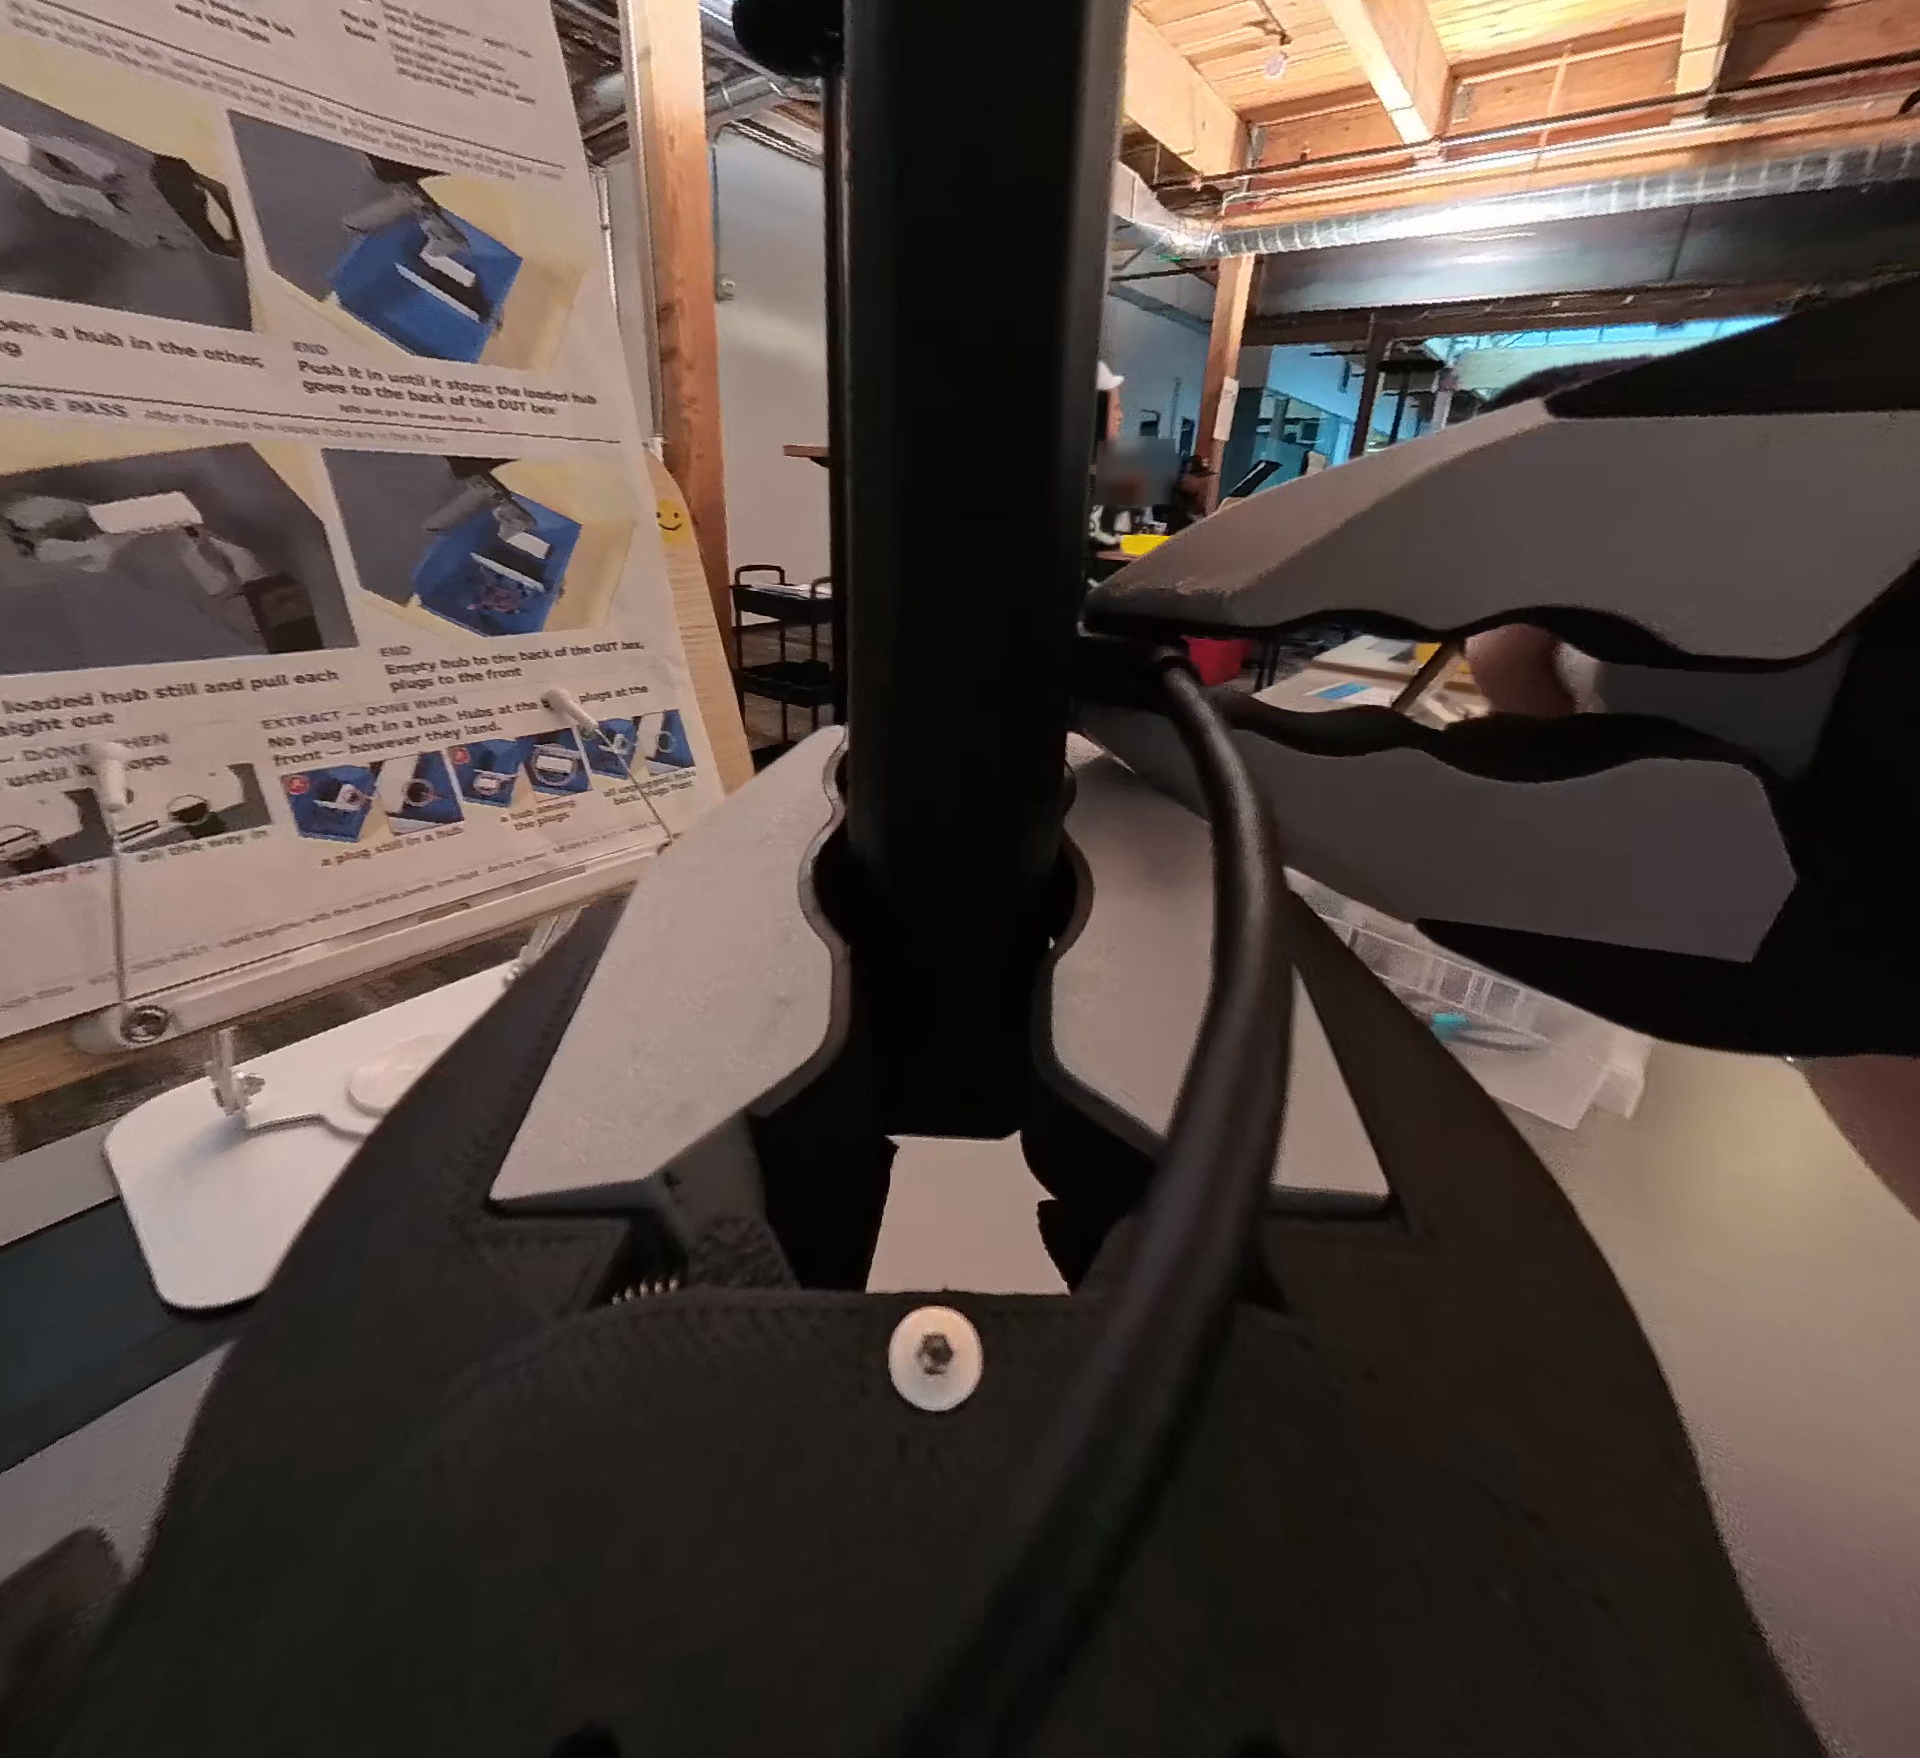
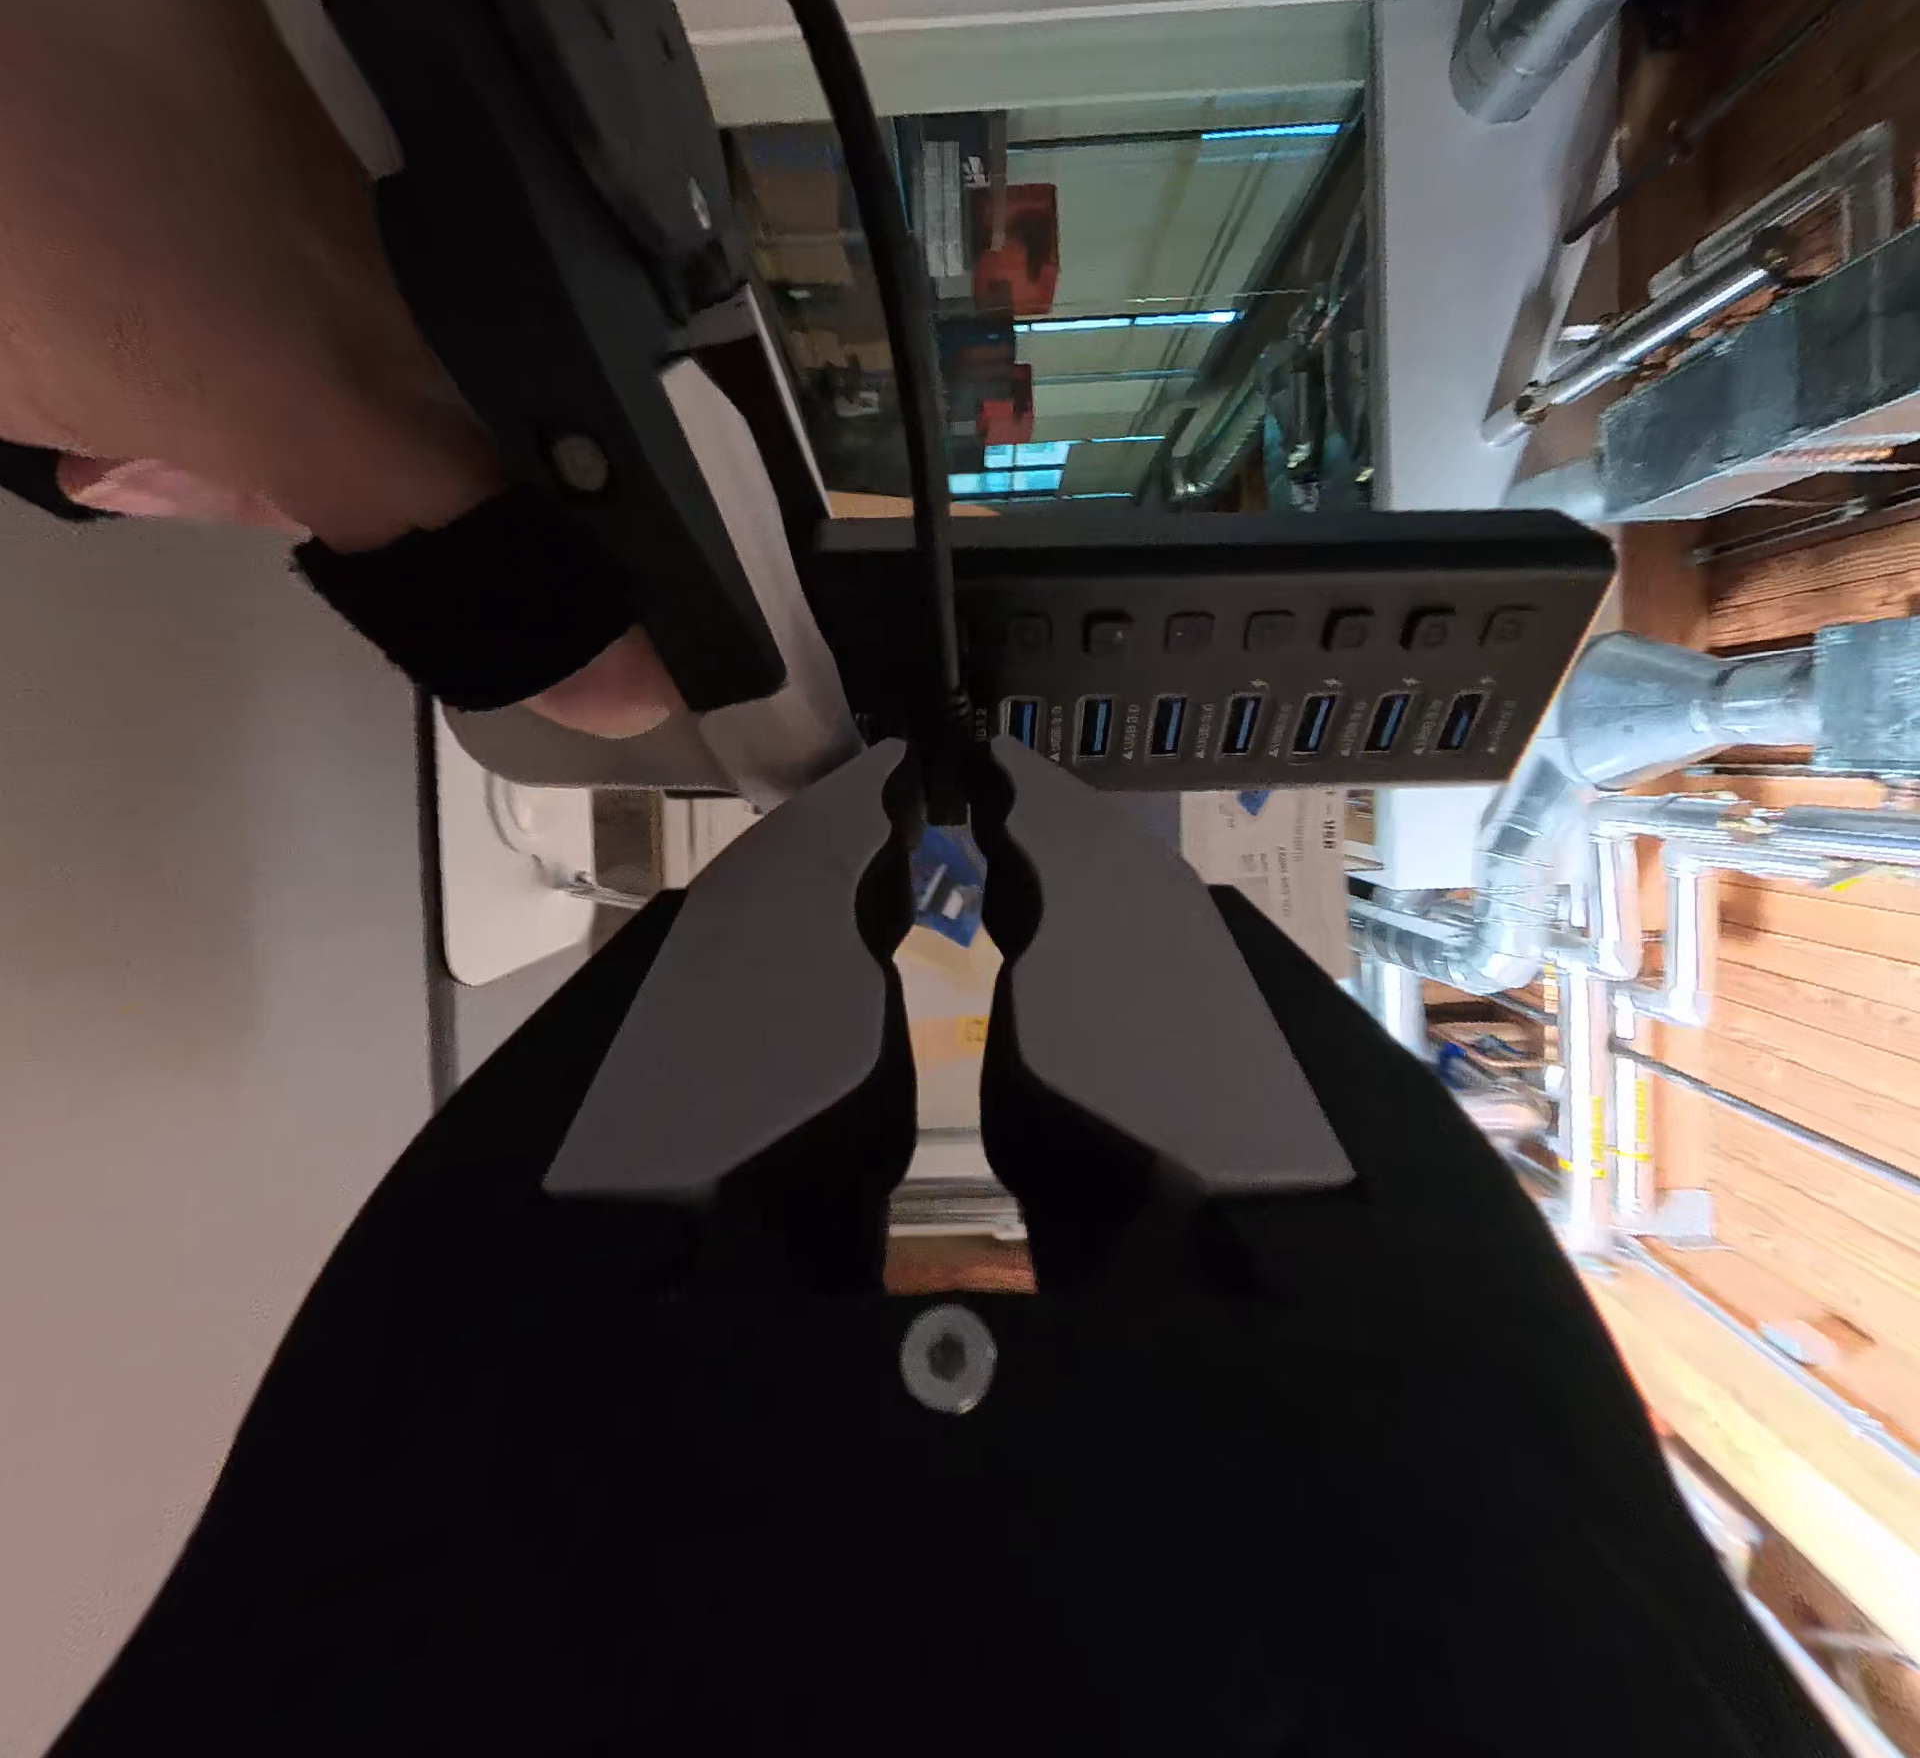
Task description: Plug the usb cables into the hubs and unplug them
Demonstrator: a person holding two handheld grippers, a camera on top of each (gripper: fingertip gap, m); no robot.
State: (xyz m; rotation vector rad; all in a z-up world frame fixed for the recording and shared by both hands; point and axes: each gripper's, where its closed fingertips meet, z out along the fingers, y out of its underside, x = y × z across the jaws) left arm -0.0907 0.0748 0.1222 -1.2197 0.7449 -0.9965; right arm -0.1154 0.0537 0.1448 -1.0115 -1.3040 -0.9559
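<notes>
My left gripper (image 1: 951, 773) is shut on a black USB hub (image 1: 966, 358) and holds it upright, edge-on to this view. In the right wrist view the hub (image 2: 1299, 669) shows a row of several blue ports and buttons. My right gripper (image 2: 945, 763) is shut on a black USB plug (image 2: 945, 799) at the port nearest the held end. The fingertips hide whether the plug is seated. Its black cable (image 2: 894, 254) loops back toward the left gripper's finger (image 2: 727, 607). The right gripper (image 1: 1112, 659) and the cable (image 1: 1236, 877) also show in the left wrist view.
An instruction sheet (image 1: 312, 461) stands on a white-based holder (image 1: 229, 1178) at the left. A clear plastic bag (image 1: 1455, 991) lies on the grey table (image 1: 1714, 1293) at the right. A person's hand (image 2: 208, 254) holds the left gripper. My two grippers' fingertips are within a few centimetres of each other.
</notes>
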